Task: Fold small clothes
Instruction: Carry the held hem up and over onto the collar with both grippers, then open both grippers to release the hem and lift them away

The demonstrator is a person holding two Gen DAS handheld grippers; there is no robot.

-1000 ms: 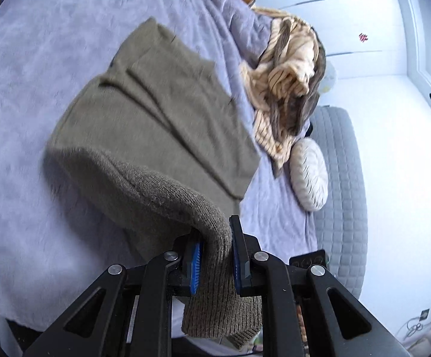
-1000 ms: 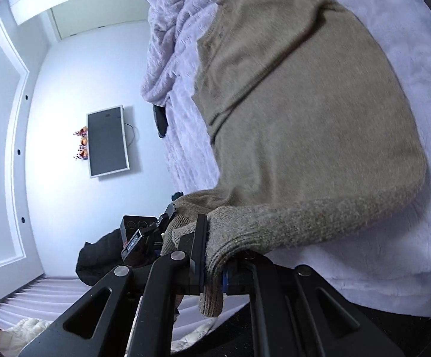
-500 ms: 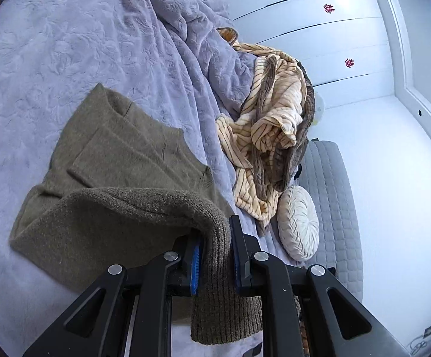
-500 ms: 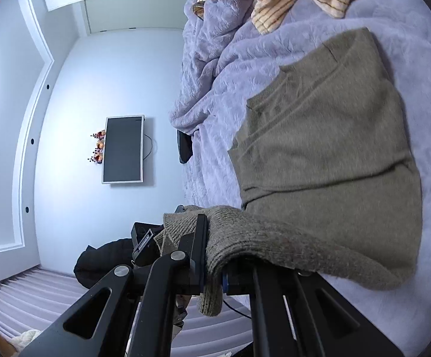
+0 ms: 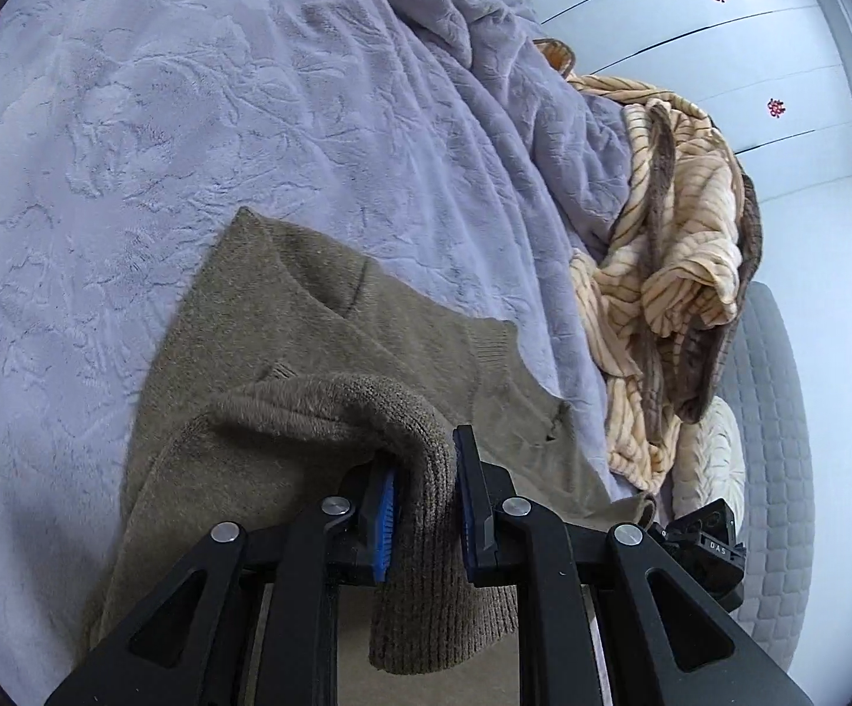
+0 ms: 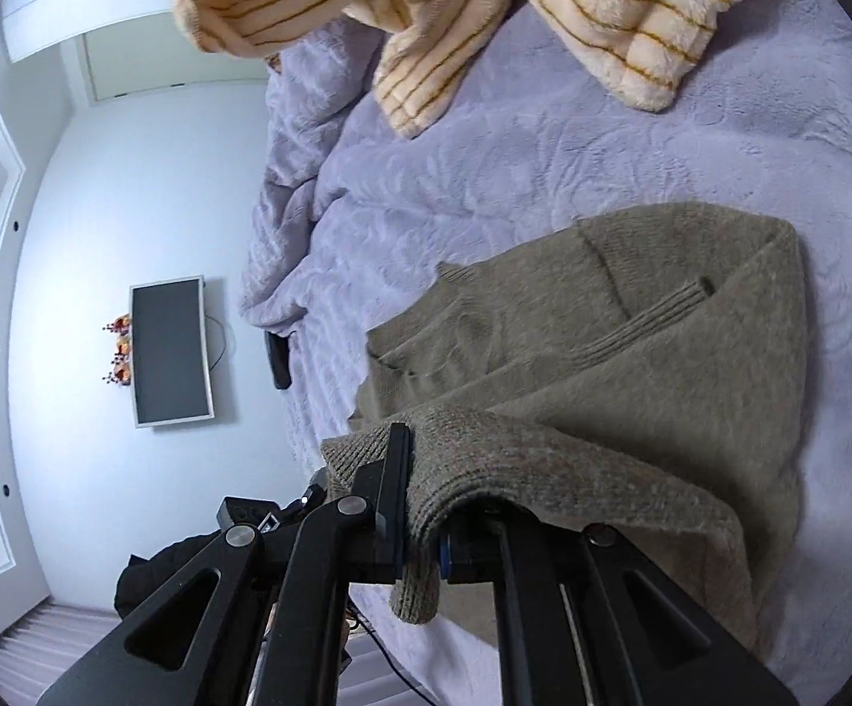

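Now | one sweater (image 5: 332, 353) | two grippers, left (image 5: 424, 506) and right (image 6: 424, 535), clamping it

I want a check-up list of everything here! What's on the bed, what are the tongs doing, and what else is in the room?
Surface: lilac plush blanket over the bed, rumpled toward its far side.
Job's things: olive knit sweater lying on the blanket, its near edge lifted and doubled over.
Clutter: cream striped fleece heaped at the far side; round white cushion beside it.
Tongs: left tongs shut on the sweater's ribbed hem; right tongs shut on the hem too.
Cables: a thin cord hanging beside the wall screen.
Surroundings: white walls; dark bundle on the floor.
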